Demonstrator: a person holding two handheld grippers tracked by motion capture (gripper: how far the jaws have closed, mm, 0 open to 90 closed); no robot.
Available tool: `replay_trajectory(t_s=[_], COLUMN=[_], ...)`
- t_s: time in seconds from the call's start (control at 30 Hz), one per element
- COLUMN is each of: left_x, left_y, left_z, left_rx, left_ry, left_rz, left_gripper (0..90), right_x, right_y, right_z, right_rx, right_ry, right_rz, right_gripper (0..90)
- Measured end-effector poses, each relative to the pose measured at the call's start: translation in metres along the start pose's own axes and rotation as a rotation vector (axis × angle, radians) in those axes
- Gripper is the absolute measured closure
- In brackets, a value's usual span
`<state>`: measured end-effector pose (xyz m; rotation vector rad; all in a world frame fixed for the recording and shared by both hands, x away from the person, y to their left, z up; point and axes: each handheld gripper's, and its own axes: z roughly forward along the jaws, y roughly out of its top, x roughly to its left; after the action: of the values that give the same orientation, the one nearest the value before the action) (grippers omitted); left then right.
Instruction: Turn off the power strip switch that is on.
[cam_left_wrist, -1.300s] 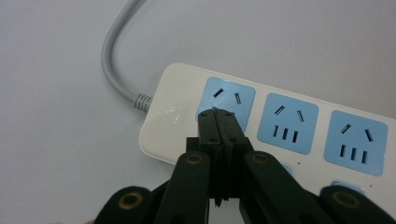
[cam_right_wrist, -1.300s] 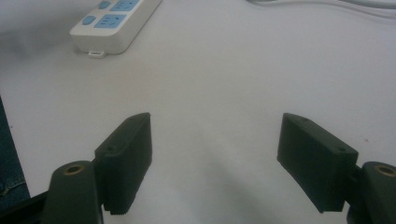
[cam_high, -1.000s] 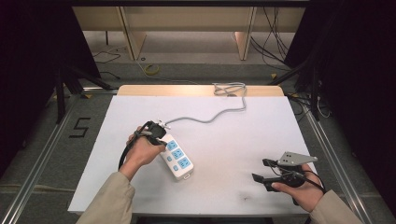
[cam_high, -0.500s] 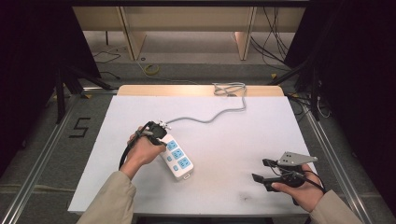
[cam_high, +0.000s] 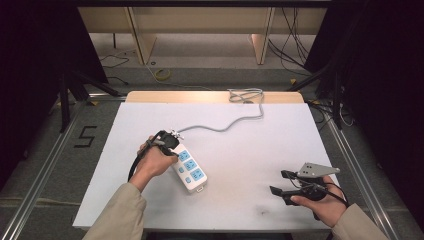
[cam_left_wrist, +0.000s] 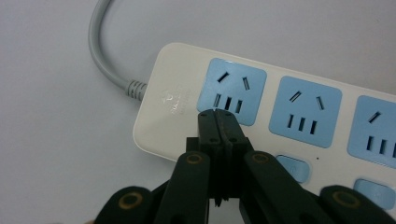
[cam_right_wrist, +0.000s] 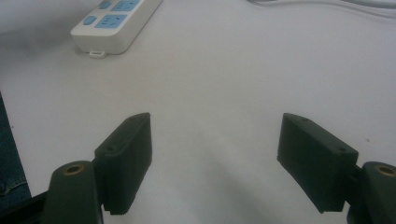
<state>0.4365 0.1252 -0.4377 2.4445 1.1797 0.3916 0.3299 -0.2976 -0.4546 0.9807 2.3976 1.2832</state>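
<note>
Hardly any change is seen since a second ago: the left gripper (cam_high: 167, 140) has been kept over the cable end of the power strip (cam_high: 189, 170), and the right gripper (cam_high: 282, 182) has been kept low near the desk's front right corner.

On the white desk (cam_high: 240, 150), the white power strip is laid slantwise left of the middle, nearer the front edge than the back. Three blue socket panels are carried on its top, with small blue buttons beside them. Its grey cable (cam_high: 225, 125) is run from the strip's far end across the desk to the back edge, where it is bunched in loops.

In the left gripper view, the jaws are seen pressed fully together, with nothing held between them. Their tips are set at the lower edge of the first blue socket (cam_left_wrist: 232, 91), next to the embossed logo at the cable end; whether the strip is actually touched cannot be told.

The right gripper is held wide apart and empty, well away from the strip, with bare desk surface seen between its jaws.
</note>
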Motion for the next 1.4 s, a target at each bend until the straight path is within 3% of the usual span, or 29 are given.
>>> replay_trajectory(t_s=[1.4], left_x=[-0.0002], left_y=[0.0033], left_z=[0.0027], left_rx=[0.042], left_ry=[-0.005], left_rz=[-0.02], left_gripper=[90.0], right_x=[0.0011], right_y=[-0.0004], right_z=[0.0004], right_rx=[0.004], right_ry=[0.005], right_rz=[-0.003], right_gripper=[26.7])
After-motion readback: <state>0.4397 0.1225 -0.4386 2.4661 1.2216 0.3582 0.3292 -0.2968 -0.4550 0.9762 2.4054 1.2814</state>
